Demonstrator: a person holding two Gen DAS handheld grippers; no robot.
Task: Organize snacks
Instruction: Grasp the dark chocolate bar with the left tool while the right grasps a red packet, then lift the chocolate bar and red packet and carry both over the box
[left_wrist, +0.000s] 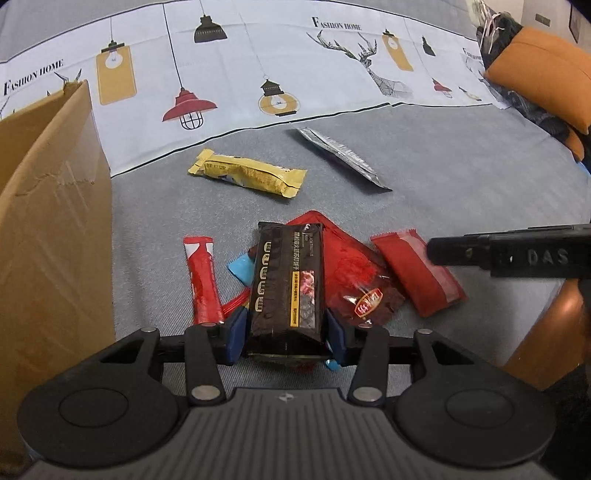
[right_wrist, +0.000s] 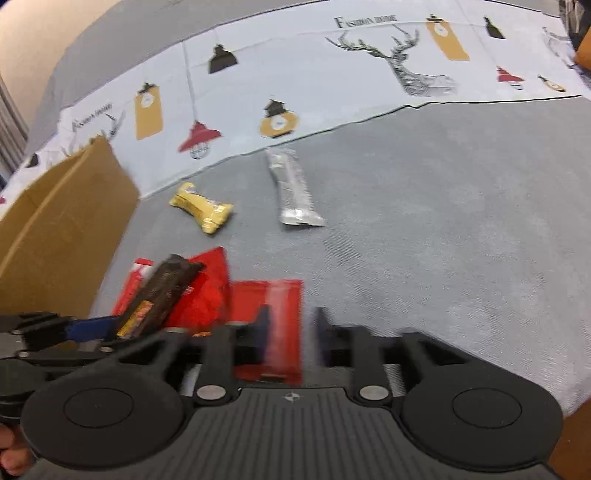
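Two claws work the snack pile. Left claw (left_wrist: 286, 334) is clamped on a dark glossy packet (left_wrist: 286, 280) standing between its pads; it could slip, being slick, or drag the red pouch (left_wrist: 351, 273) beneath. Right claw (right_wrist: 291, 332) stands apart, a red packet (right_wrist: 273, 325) between its pads, not yet pinched.

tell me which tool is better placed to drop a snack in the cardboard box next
Left. The left tool already grips the black snack pack, with the cardboard box right beside it. The right tool is open over the red packet.
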